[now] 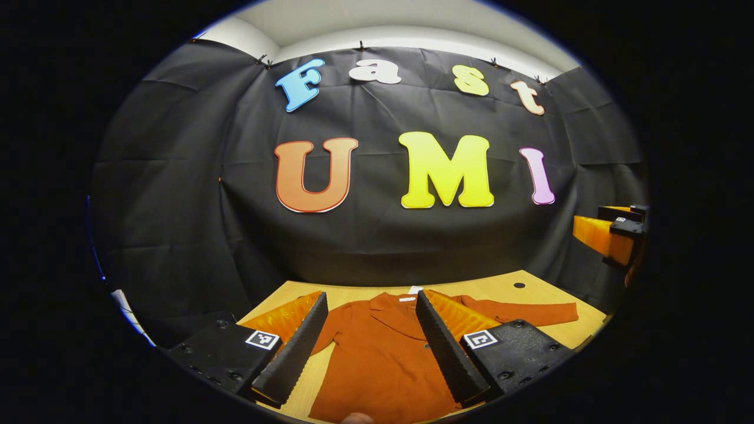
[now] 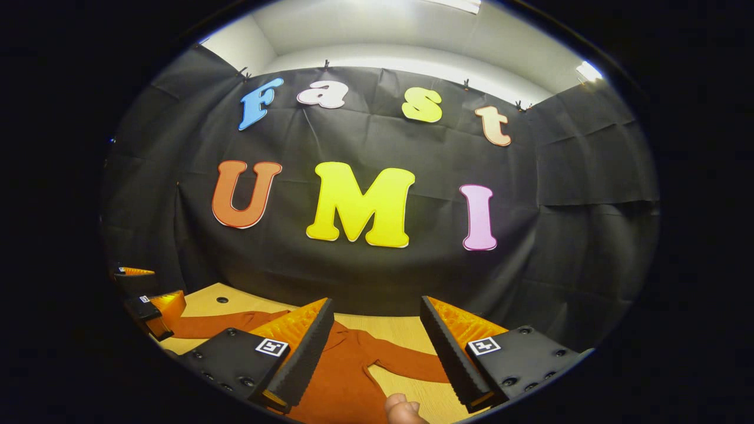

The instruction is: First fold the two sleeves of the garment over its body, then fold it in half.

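A rust-orange garment (image 1: 377, 359) lies flat on the wooden table (image 1: 500, 288), collar toward the far wall. One sleeve (image 1: 524, 312) stretches out to the right. My left gripper (image 1: 371, 306) hangs open above the garment's chest, nothing between its fingers. In the right gripper view the same garment (image 2: 347, 371) lies below, with one sleeve (image 2: 406, 362) reaching right and the other sleeve (image 2: 218, 324) reaching left. My right gripper (image 2: 377, 312) is open above it and holds nothing. The right gripper (image 1: 612, 232) also appears at the right edge of the left gripper view, and the left gripper (image 2: 147, 306) at the left edge of the right gripper view.
The black cloth wall stands close behind the table's far edge. A small dark hole (image 1: 519, 285) marks the tabletop near the back. A fingertip (image 2: 403, 409) shows at the bottom of the right gripper view.
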Demonstrator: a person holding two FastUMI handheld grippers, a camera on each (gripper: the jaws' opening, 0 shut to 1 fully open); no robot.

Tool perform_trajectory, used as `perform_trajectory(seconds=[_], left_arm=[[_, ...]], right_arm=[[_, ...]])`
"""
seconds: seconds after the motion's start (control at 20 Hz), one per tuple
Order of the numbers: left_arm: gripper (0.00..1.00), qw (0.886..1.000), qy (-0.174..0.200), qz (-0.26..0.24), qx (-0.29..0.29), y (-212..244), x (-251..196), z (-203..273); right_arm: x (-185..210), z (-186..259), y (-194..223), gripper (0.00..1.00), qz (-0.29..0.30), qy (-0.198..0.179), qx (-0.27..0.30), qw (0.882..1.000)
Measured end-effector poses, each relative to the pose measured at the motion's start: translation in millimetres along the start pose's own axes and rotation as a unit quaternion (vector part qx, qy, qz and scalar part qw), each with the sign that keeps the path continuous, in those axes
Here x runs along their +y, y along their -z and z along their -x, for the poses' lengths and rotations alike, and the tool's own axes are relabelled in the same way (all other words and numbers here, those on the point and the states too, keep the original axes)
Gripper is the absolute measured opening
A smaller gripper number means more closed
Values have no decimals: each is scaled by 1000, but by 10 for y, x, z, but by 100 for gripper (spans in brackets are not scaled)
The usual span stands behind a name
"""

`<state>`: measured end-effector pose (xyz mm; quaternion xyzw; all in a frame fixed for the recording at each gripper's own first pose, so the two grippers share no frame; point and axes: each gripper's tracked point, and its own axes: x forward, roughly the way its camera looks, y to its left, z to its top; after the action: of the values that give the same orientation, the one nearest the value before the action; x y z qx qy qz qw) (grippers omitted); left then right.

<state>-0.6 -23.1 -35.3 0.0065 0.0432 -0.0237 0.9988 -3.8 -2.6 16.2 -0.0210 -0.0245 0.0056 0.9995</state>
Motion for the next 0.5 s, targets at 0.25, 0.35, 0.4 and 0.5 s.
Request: perform_trajectory(seconds=[0.25,0.35,0.4,0.5], left_arm=[[98,1000,5,-2,4,23,-28,-42],[98,1000,5,-1,6,43,-24,-47],[98,1000,5,-1,6,46,-34,-53],[98,1000,2,3,7,68,-31,-54]], right_arm=[[-51,-31,-21,95,-1,5,-4,1000],[-66,-50,-35,95,-6,2,-6,1000],[-81,-60,-56,95,-7,1,-8,1000],[-186,-109,-53,95,-6,7,-11,1000]])
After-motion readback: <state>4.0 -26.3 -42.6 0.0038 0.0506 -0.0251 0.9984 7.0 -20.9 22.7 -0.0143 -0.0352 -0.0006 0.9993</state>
